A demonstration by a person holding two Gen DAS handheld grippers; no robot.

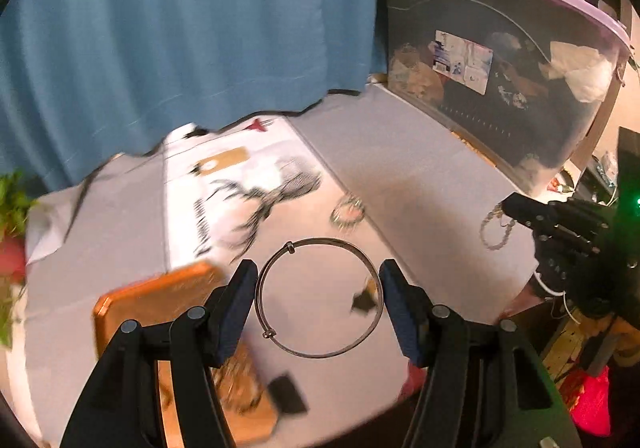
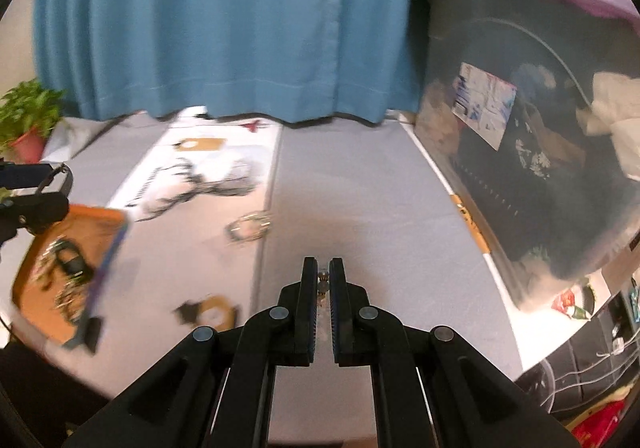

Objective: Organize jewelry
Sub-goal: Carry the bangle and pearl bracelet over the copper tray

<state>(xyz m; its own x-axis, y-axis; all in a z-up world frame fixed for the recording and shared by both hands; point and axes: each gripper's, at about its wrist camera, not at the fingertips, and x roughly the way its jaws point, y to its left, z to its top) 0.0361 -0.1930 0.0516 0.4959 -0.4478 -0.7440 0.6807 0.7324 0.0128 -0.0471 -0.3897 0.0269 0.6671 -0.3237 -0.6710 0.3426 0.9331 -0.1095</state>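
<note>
Fingers (image 1: 256,288) of left gripper (image 1: 318,290) clamping silver bangle (image 1: 319,298) across its width, right gripper (image 2: 323,280) pinching beaded bracelet (image 1: 496,228), orange tray (image 2: 60,272) lying down-left of both.

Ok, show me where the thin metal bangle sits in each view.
Left wrist view: the metal bangle sits low in the centre, spanning the left claw.
Right wrist view: only an edge-on sliver of it shows at the far left, by that same claw.
Shared landmark: the orange tray on the table.
</note>
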